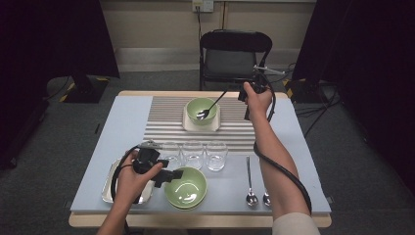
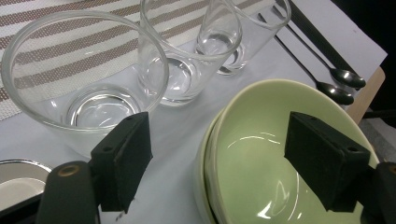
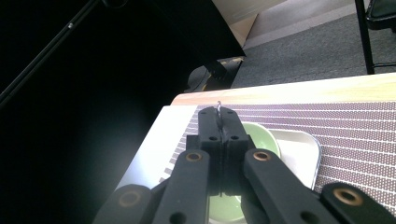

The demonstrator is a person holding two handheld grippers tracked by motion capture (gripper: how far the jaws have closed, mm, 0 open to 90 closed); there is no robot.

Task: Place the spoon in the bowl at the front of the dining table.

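the right hand-held gripper [image 1: 243, 93] pinches a spoon [image 1: 211, 105] slanting down-left into the far bowl [image 1: 201, 108]; the left hand-held gripper [image 2: 219, 163], spread, straddles the near bowl's [image 2: 261, 154] rim.

R gripper view: my right gripper [image 3: 218, 122] covers most of the far green bowl [image 3: 261, 135]; only a strip of rim and a patch below the jaws visible. Spoon [image 3: 218, 106] handle tip just pokes out between the closed pads, rest hidden by them. White tray [image 3: 306, 154] under that bowl partly hidden too. Left half of this view is dark, can't make out details.

L gripper view: near green bowl [image 2: 261, 154] cut off at bottom edge, rim partly behind my left gripper [image 2: 219, 156] pads. Nearest glass [image 2: 84, 79] base hidden behind one pad. Metal tray [image 2: 18, 179] cut by the corner.

High view: second spoon [image 1: 266, 198] on table mostly behind my R forearm.
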